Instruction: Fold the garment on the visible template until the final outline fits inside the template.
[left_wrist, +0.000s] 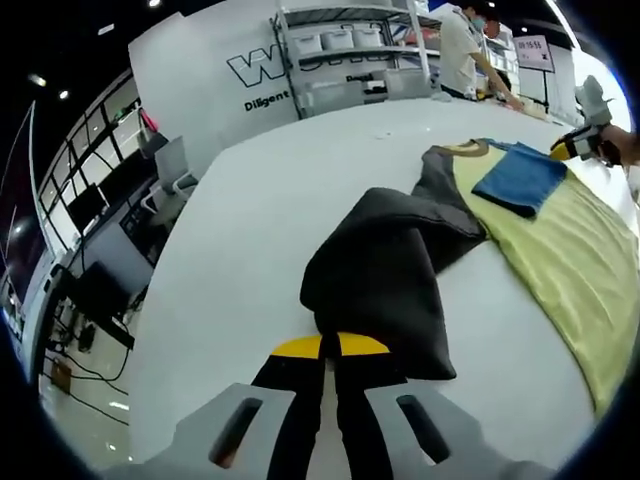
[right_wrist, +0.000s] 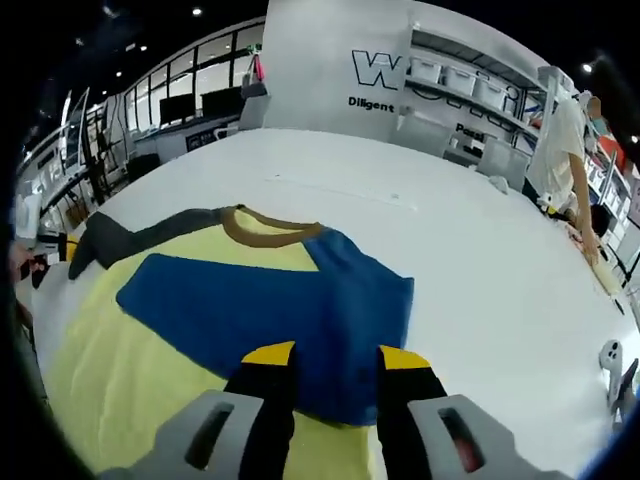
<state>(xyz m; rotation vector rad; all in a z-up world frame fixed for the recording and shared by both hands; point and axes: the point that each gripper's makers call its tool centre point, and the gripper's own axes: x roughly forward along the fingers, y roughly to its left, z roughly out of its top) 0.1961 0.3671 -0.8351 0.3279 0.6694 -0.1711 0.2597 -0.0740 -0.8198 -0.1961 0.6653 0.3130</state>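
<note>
Charcoal sleeve cloth (left_wrist: 385, 275) is pinched in your left gripper (left_wrist: 331, 347), jaws closed on it, lifted clear of the white table (left_wrist: 260, 220), likely so it can be carried inward over the body. Your right gripper (right_wrist: 333, 357) hangs with jaws apart, holding nothing, above the blue sleeve (right_wrist: 290, 310) already folded across the yellow garment (right_wrist: 110, 380). Farther off, its brown collar (right_wrist: 270, 226) lies flat. I cannot make out a template.
</note>
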